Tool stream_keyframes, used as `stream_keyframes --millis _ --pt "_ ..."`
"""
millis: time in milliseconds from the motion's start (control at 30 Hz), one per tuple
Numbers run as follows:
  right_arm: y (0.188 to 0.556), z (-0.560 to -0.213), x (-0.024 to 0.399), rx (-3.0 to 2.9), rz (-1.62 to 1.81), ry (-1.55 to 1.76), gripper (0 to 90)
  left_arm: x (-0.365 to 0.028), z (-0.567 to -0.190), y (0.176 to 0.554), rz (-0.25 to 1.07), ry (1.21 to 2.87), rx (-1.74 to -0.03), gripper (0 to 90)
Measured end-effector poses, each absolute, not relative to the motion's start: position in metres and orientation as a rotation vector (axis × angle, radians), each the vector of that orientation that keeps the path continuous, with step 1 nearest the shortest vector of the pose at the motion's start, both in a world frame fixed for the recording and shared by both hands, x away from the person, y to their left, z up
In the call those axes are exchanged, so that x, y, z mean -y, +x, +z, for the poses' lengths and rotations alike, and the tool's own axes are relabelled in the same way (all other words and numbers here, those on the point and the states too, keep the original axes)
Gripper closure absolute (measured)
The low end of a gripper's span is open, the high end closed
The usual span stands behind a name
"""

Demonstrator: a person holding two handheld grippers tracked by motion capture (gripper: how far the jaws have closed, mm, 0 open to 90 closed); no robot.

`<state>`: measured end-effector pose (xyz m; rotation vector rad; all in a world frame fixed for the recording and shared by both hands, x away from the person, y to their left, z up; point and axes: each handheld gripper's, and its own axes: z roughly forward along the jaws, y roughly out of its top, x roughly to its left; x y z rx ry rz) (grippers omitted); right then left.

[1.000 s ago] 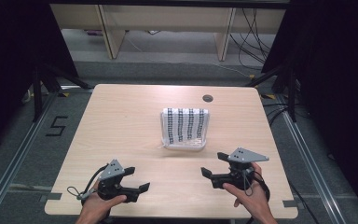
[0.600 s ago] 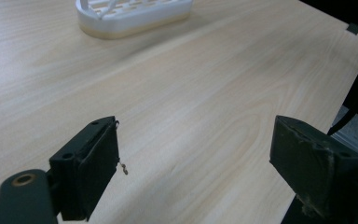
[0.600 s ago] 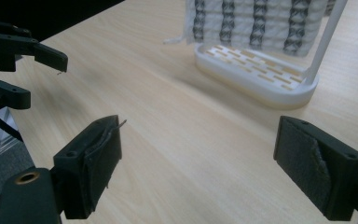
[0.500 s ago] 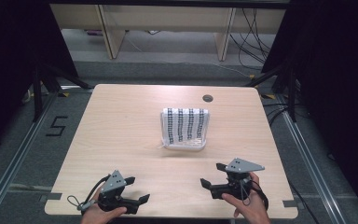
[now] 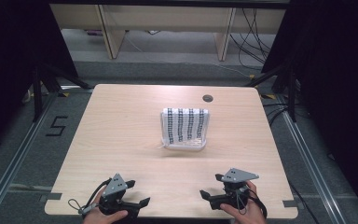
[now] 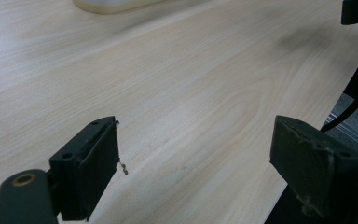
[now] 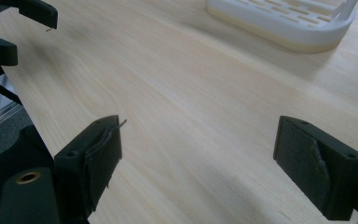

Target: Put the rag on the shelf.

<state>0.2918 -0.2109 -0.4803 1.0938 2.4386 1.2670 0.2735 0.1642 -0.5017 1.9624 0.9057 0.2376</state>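
White rack [image 5: 185, 128] sits mid-frame, untouched; my left gripper [image 5: 140, 205] and right gripper [image 5: 206, 196], both spread empty, must reach forward.

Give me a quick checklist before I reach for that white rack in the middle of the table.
1. Left gripper open, nothing between the jaws: ok.
2. Right gripper open, nothing between the jaws: ok.
3. White rack in reach of both grippers: cannot tell; it lies farther up the table, apart from both.
4. Bare wood between grippers and rack: ok.
5. Rack lying flat and steady: cannot tell.
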Motion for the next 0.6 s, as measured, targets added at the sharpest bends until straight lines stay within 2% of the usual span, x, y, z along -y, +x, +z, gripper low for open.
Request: stream_keyframes --millis 600 --pt "0.2936 -0.4839 0.2131 -2.422 1.263 1.124 16.3 -0.1704 -0.5011 0.2784 0.249 1.951 -0.926 15.0"
